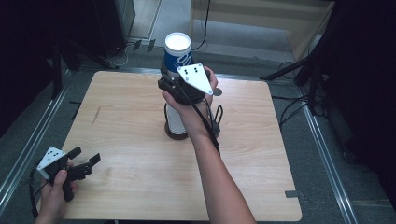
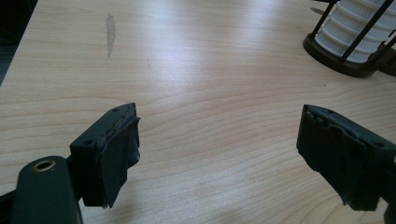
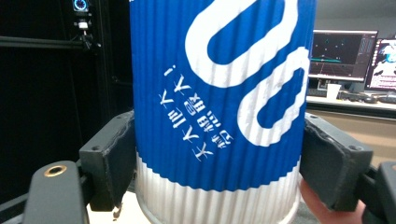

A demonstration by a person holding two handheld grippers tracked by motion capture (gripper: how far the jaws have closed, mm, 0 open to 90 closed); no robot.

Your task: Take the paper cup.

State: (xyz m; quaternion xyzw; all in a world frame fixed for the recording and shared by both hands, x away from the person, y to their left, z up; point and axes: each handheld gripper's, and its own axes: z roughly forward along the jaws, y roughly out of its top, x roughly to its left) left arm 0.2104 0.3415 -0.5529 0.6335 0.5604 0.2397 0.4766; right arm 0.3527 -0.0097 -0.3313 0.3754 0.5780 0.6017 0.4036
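Observation:
A blue and white ribbed paper cup (image 1: 178,51) (image 3: 219,84) hangs in the air above the table's far middle, with my right gripper (image 1: 173,73) (image 3: 217,154) shut on its lower part. Its print reads upside down in the right gripper view. Directly below it, a stack of white ribbed cups (image 1: 175,122) (image 2: 355,35) stands in a black wire holder on the table. My left gripper (image 1: 85,156) (image 2: 224,144) sits low over the table's front left corner, jaws wide open with nothing between them.
The wooden table (image 1: 121,116) carries a faint grey smear (image 2: 110,32) at its left. A small grey disc (image 1: 217,92) lies right of the holder. Black stands and cables ring the table on the floor. Monitors (image 3: 343,51) glow beyond the cup.

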